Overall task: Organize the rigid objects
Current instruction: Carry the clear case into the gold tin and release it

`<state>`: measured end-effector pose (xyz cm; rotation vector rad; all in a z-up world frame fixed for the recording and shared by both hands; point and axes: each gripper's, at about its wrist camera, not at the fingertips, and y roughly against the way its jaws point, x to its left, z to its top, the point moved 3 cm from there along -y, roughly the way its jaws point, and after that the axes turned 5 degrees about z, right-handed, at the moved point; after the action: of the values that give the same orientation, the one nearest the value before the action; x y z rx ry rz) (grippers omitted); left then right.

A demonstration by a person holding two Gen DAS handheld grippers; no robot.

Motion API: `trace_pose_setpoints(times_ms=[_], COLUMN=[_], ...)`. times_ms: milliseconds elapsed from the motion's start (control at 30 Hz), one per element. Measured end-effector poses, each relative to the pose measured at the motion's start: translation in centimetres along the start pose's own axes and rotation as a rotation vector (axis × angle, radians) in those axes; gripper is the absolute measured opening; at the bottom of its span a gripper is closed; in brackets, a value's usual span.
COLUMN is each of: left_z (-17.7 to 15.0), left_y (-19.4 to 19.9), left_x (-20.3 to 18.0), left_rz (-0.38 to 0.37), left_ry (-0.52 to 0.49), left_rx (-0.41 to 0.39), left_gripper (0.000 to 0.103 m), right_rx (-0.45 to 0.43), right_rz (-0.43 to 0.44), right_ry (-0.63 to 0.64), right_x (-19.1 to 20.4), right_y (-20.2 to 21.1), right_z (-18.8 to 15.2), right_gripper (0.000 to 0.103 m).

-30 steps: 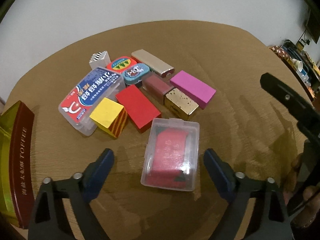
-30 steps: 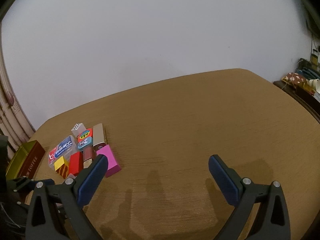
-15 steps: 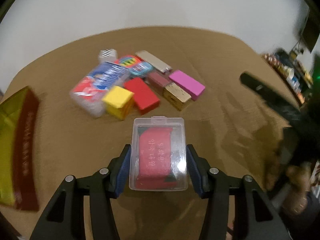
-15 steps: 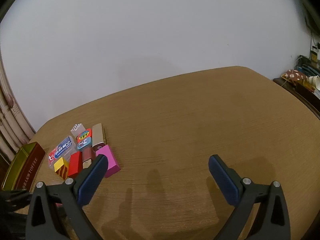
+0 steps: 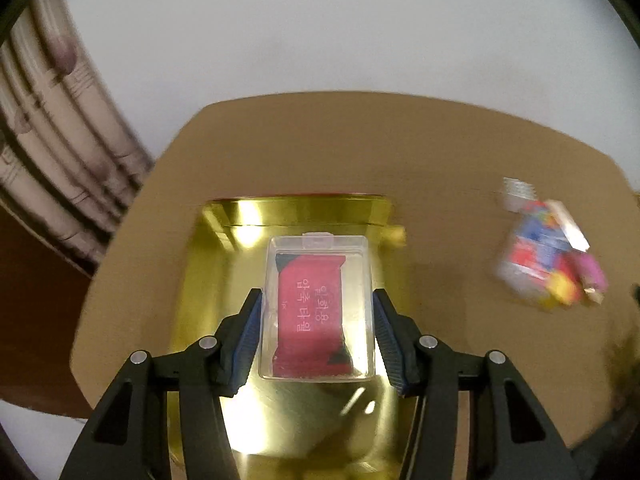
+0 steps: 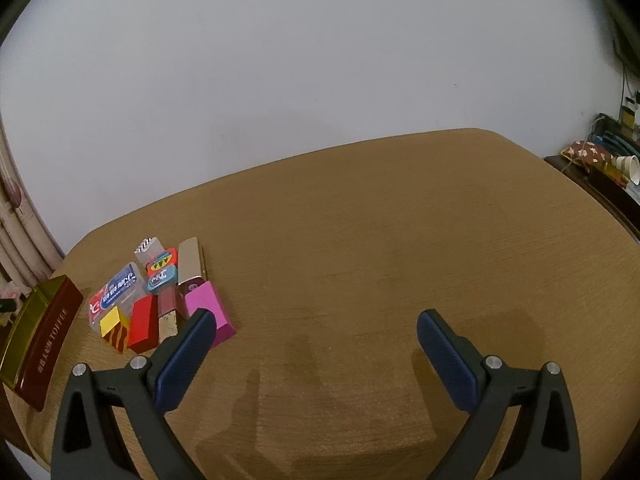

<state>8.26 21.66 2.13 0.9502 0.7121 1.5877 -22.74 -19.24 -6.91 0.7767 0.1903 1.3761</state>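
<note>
The brown table (image 6: pixel 400 240) is bare except at 9 o'clock in the right view. There the gold tin (image 5: pixel 280 412) sits beside a cluster of blocks and boxes (image 6: pixel 160 296). A second ago the clear plastic case (image 5: pixel 318 308) lay on the table between wide jaws; these have since closed on it, and the left gripper (image 5: pixel 318 332) now holds it over the tin. Likely 1 release stows it. The right gripper (image 6: pixel 316 356) hangs released, holding nothing.
</note>
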Motion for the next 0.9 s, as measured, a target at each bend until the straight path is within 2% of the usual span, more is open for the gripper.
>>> trace_pose_setpoints(times_ms=[100, 200, 467, 600, 667, 767, 900], left_z=[0.9, 1.3, 1.8, 1.7, 1.6, 1.4, 0.8], left_y=[-3.5, -6.5, -10.3, -9.7, -9.4, -8.0, -3.9], left_x=[1.8, 2.0, 3.5, 2.8, 2.7, 2.7, 2.6], left_rz=[0.010, 0.009, 0.041, 0.045, 0.043, 0.040, 0.019], left_ry=[0.004, -0.011, 0.003, -0.002, -0.007, -0.002, 0.038], left_rx=[0.035, 0.079, 0.113, 0.125, 0.128, 0.094, 0.010], left_gripper=[0.049, 0.049, 0.049, 0.051, 0.055, 0.066, 0.066], right_rx=[0.008, 0.012, 0.031, 0.042, 0.083, 0.131, 0.160], right_rz=[-0.004, -0.011, -0.008, 0.025, 0.075, 0.125, 0.116], right_ry=[0.007, 0.018, 0.037, 0.058, 0.086, 0.136, 0.255], right_x=[0.1, 0.3, 0.8, 1.1, 1.6, 2.5, 3.8], right_y=[-0.1, -0.3, -0.9, -1.0, -1.5, -2.0, -2.8], right_z=[0.0, 0.0, -0.1, -0.2, -0.2, -0.2, 0.3], right_gripper=[0.103, 0.103, 0.103, 0.103, 0.103, 0.103, 0.103])
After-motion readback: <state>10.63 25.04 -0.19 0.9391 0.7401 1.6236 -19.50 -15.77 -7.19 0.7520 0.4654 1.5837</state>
